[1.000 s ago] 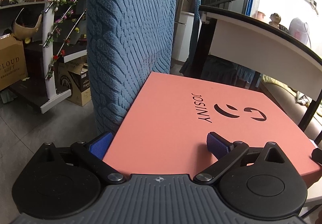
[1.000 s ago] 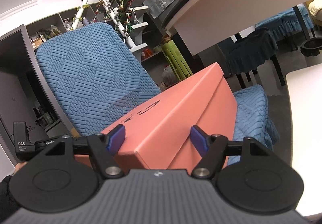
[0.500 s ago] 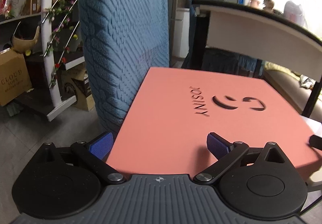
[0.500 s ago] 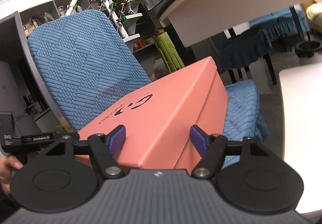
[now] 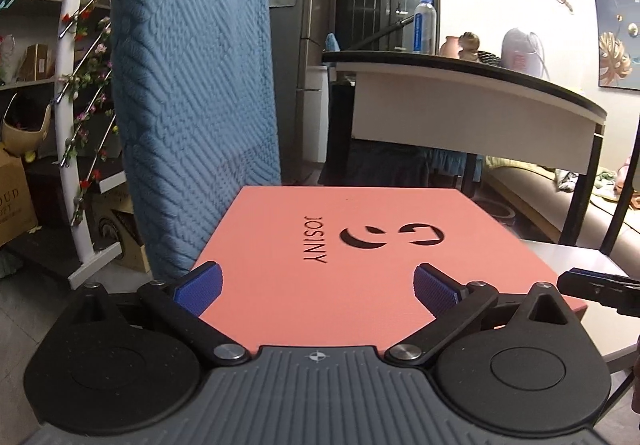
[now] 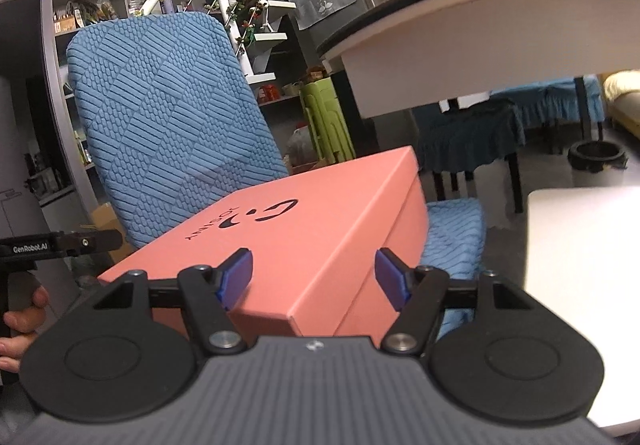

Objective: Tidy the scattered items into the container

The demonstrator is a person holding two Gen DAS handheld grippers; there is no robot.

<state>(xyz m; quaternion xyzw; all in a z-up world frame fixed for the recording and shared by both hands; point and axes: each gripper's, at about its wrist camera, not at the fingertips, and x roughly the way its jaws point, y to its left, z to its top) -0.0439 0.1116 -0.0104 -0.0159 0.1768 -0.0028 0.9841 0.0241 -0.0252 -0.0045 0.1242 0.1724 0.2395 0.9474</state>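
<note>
A salmon-pink box [image 5: 360, 245] with its lid on and "JOSINY" printed on top lies against a blue chair back [image 5: 192, 105]. In the right wrist view the same box [image 6: 320, 229] sits over the blue seat [image 6: 456, 229]. My left gripper [image 5: 317, 288] is open wide at the box's near edge, its left pad beside the box's left edge, its right pad over the lid. My right gripper [image 6: 316, 277] is open, straddling the box's near corner. I cannot tell whether any pad presses on the box. No loose items are in view.
A white tabletop [image 6: 580, 245] lies to the right of the chair. A dark-edged table [image 5: 460, 93] with a bottle [image 5: 424, 25] stands behind. Shelves and cardboard boxes [image 5: 12, 205] fill the left. A black bin [image 6: 596, 161] sits on the floor. A hand [image 6: 24, 309] holds the left gripper.
Both views have tilted up and levelled out, showing more of the room and the white tabletop. The box keeps its place between the fingers, and the finger spread is unchanged.
</note>
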